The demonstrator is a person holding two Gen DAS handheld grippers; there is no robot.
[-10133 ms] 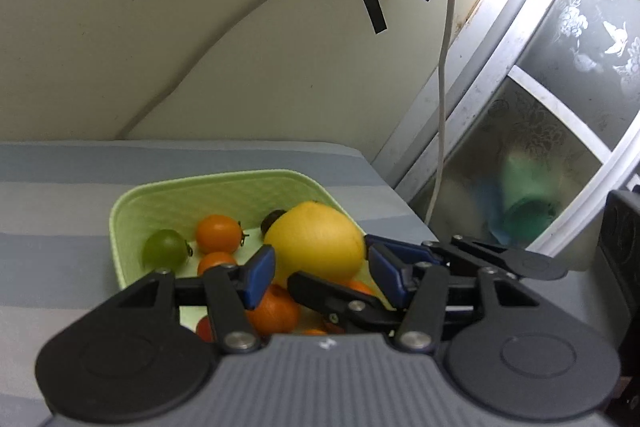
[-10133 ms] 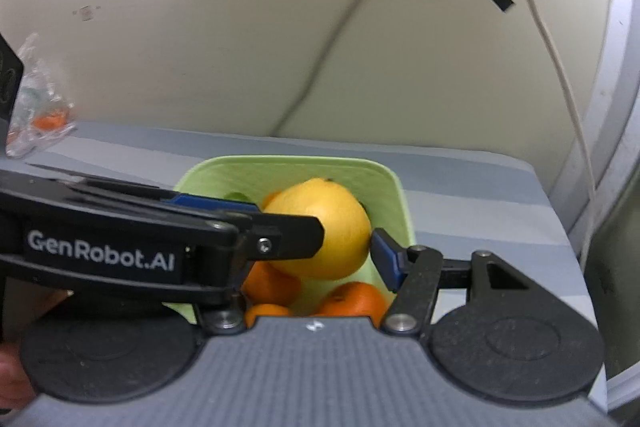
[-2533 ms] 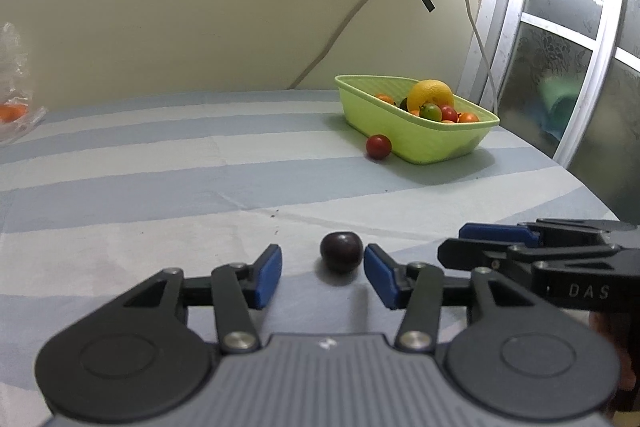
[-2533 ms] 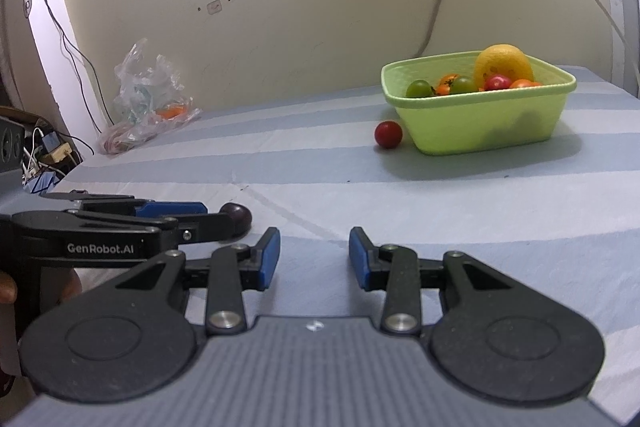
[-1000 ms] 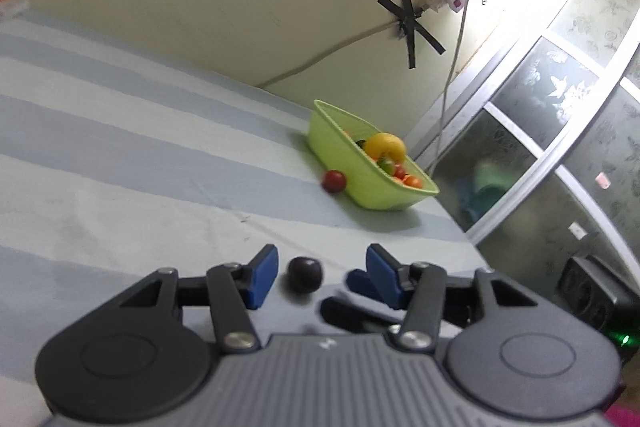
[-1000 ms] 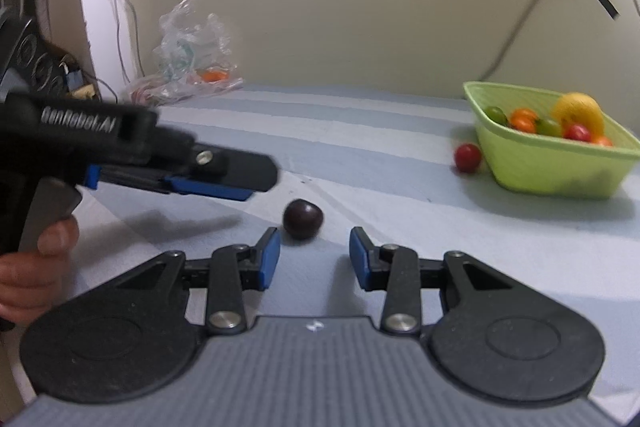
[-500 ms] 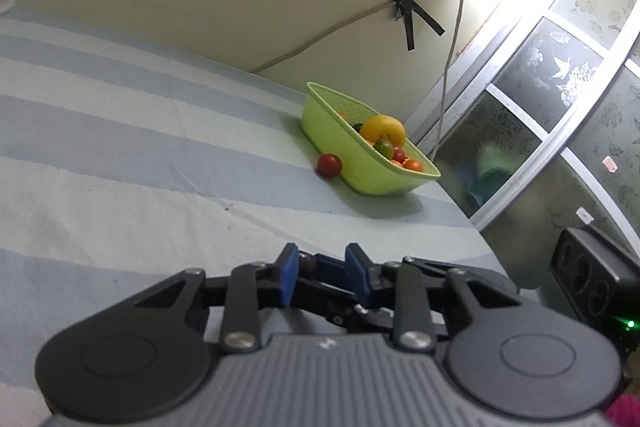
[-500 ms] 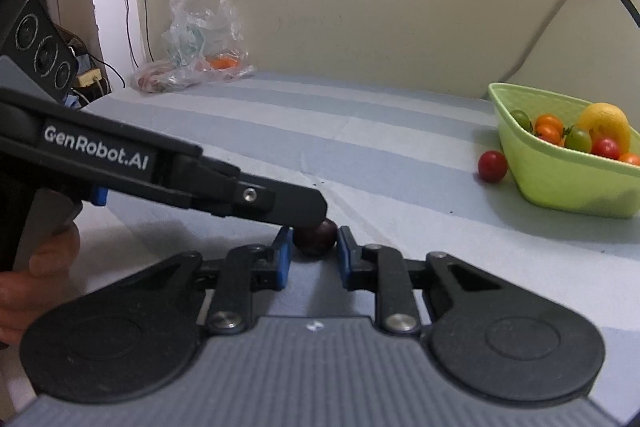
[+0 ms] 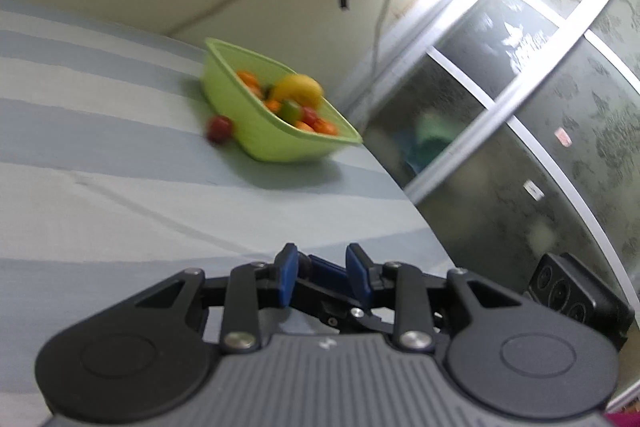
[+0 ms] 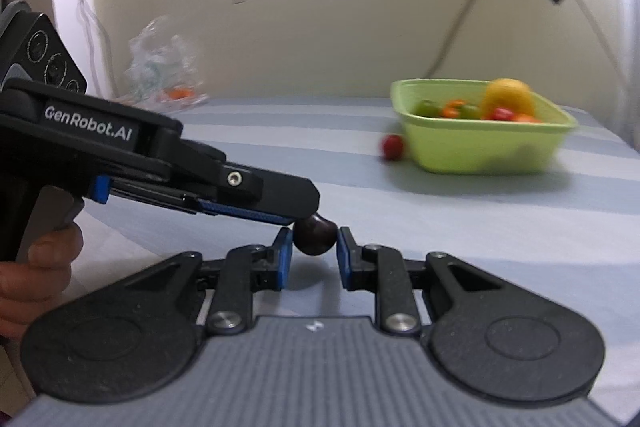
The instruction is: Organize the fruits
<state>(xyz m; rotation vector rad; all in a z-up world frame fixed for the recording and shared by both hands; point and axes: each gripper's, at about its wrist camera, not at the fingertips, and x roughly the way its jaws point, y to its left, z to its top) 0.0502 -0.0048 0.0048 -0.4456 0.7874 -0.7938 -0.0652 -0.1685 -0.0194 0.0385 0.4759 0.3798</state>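
Right wrist view shows a dark plum (image 10: pixel 314 235) sitting between the blue pads (image 10: pixel 283 258) of the right gripper (image 10: pixel 312 257), which look to touch it on both sides; the left gripper (image 10: pixel 308 215) reaches in from the left, its tip over the plum, and whether it pinches the fruit I cannot tell; in the left wrist view the left gripper (image 9: pixel 323 269) has its pads a little apart around the other gripper's blue finger; far right on the striped worktop (image 10: pixel 480 227) stands a green basket (image 10: pixel 480 151) of fruit; a red tomato (image 10: pixel 393 147) lies just beside its left wall; a plastic bag (image 10: pixel 164 75) sits far left.
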